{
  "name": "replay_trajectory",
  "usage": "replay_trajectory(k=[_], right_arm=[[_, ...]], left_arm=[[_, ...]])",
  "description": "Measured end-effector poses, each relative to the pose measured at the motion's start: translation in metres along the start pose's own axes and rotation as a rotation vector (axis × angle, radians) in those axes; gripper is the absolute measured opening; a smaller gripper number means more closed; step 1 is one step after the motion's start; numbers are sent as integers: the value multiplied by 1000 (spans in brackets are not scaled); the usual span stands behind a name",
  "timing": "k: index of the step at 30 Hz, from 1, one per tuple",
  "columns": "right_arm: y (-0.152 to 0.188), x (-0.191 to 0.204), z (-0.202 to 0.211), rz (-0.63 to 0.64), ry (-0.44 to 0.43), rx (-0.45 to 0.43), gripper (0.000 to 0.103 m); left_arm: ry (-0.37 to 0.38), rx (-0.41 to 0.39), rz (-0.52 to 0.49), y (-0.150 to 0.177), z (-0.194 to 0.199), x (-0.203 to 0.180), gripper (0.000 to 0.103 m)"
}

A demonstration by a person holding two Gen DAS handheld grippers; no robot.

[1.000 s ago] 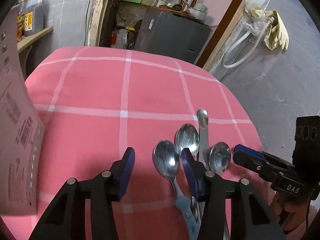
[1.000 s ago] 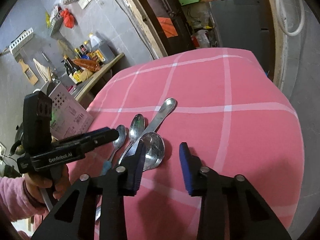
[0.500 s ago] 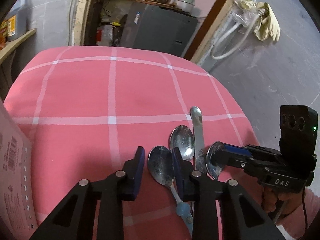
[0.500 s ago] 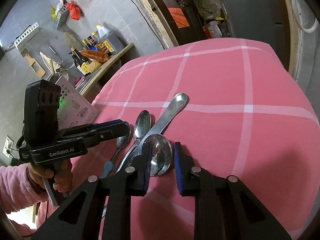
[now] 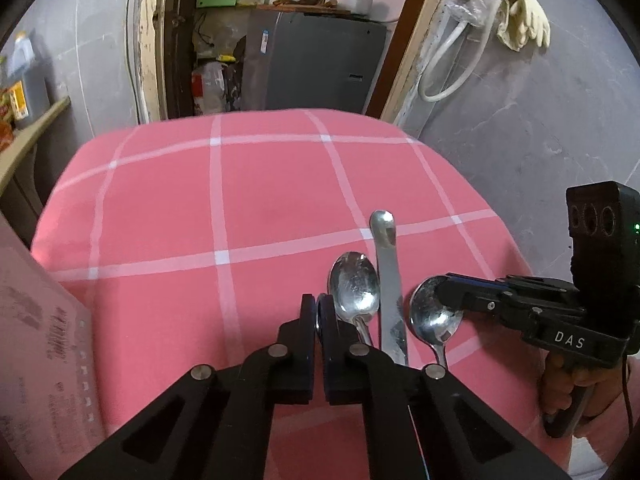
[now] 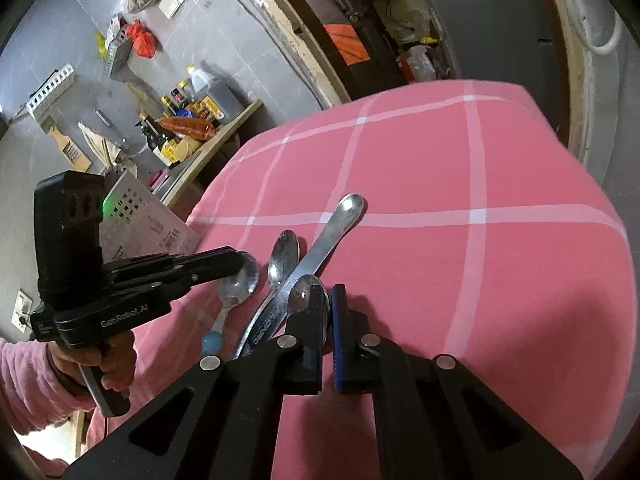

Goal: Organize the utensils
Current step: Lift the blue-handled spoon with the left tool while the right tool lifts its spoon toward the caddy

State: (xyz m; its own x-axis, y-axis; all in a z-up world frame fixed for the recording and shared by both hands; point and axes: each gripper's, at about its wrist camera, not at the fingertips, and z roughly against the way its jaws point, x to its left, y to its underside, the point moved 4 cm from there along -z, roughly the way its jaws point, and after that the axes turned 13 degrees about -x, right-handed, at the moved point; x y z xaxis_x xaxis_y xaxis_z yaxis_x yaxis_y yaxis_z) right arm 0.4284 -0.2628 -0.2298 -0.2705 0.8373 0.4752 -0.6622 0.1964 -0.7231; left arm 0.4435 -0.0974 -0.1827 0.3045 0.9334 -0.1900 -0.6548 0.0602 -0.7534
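Both tongs are clamped down now. The left gripper [image 5: 316, 304] is seen with its jaws drawn almost together, only a thin sliver of metal rim showing between them, and from the right wrist view its tip is placed over the bowl of the blue-tipped spoon [image 6: 234, 294], so that spoon is judged to be pinched by the edge of its bowl. The right gripper [image 6: 330, 296] is likewise narrowed to a slit, and the bowl of the right spoon [image 5: 434, 320] is caught at its rim between the pads. Whether either spoon has been raised off the cloth cannot be told. Between the two held spoons, the middle spoon [image 5: 354, 286] and the long flat-handled utensil [image 5: 388, 272] are left lying untouched, close side by side, bowls and handle end pointing away from the person. All four pieces are bunched together at the near right part of the pink checked tablecloth [image 5: 160, 220]; the rest of it is bare. A pale printed box [image 6: 148, 216] stands at the table's left edge, but no tray or holder for cutlery can be made out. The task is judged to be at an early stage: two spoons gripped, nothing yet sorted or set apart, and the middle spoon and the flat-handled piece yet to be dealt with afterwards.
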Motion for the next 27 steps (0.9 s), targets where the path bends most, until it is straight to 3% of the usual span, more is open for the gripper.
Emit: replay_trajectory(k=[13,21,27], right_arm=[[-19,42,86,82,171,-216,4],[-64,84,137,165,234,-354,4],[-98,127,157,229,236,-441,4]], left_arm=[[-50,-185,-62,-12,79,-18,3],[-57,-293,-48,-40,128,-18,3],[-71,-383,-32,-73,167,-6,3]])
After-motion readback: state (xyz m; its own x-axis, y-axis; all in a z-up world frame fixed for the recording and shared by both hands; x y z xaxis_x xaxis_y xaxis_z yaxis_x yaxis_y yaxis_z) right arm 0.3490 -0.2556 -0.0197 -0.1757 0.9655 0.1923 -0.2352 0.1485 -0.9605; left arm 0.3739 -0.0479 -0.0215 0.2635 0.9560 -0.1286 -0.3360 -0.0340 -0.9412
